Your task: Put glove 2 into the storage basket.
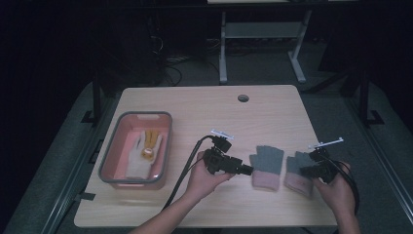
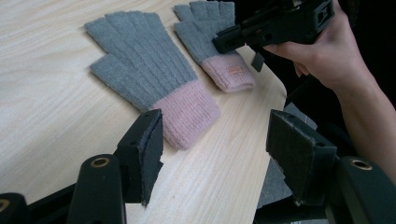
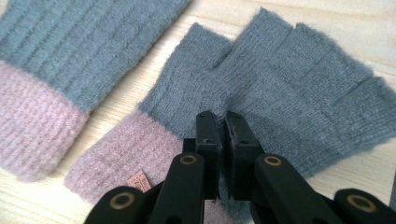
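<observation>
Right gripper point(image 3: 223, 122) pinches a fold of the fuzzy grey knit fingerless glove with ribbed pink cuff point(image 3: 280, 88). Left gripper point(image 2: 219, 154), jaws parted and empty, hovers beside the matching grey-and-pink glove point(image 2: 149, 74) on the pale wood-grain surface point(image 2: 42, 116).

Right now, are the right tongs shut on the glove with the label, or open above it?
Shut on it. In the right gripper view the right tongs stand nearly together, pinching puckered grey knit of the labelled glove just above its pink cuff.
</observation>
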